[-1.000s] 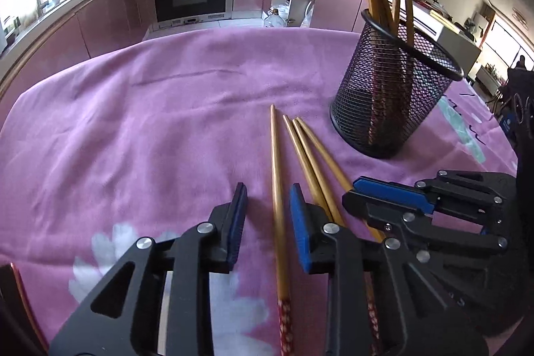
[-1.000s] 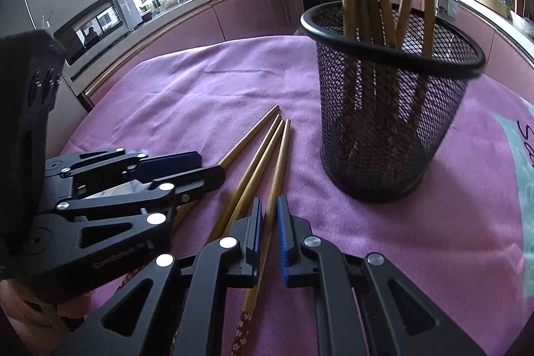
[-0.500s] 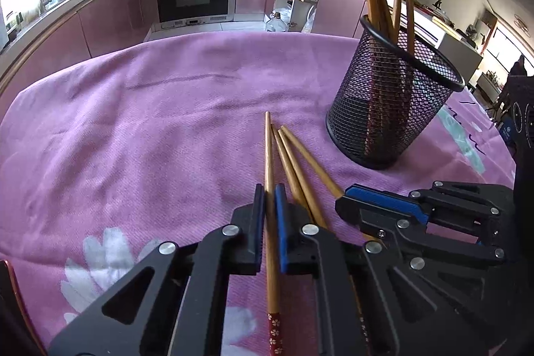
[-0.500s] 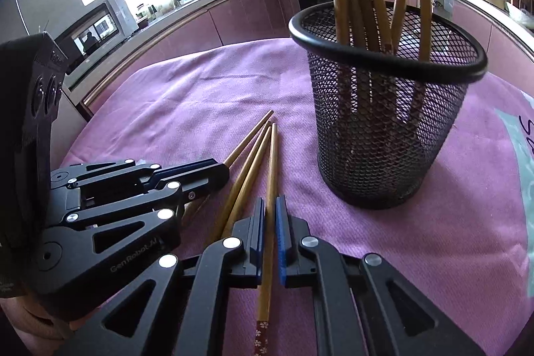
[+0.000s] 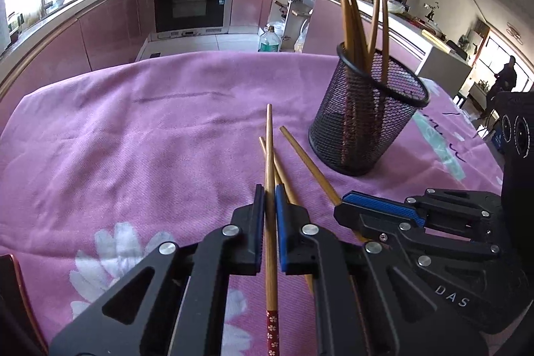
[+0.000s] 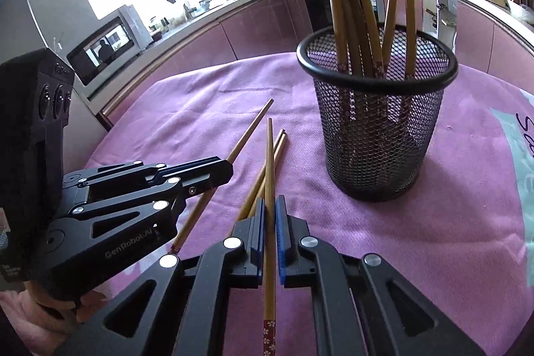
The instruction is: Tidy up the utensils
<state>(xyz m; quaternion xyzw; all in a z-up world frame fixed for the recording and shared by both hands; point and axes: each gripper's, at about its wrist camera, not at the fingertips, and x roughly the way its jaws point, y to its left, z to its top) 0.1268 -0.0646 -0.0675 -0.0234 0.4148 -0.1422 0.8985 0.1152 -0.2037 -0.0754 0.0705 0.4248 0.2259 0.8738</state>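
Slender bamboo chopstick point(image 5: 269, 155), round mesh holder point(image 5: 363, 125)

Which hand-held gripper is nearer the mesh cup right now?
Right. The right hand-held gripper sits just short of the mesh cup; the left hand-held gripper is beside it, farther from the cup.

A table covered with a pink-purple cloth point(image 5: 140, 139) fills the middle and bottom of both views. White flowers are printed on the cloth at the lower left of the left view. A black mesh cup point(image 5: 367, 119) stands on the cloth, right of the middle, with chopsticks standing inside it. Two loose chopsticks point(image 6: 263, 175) lie side by side on the cloth near the bottom middle, just left of the cup.
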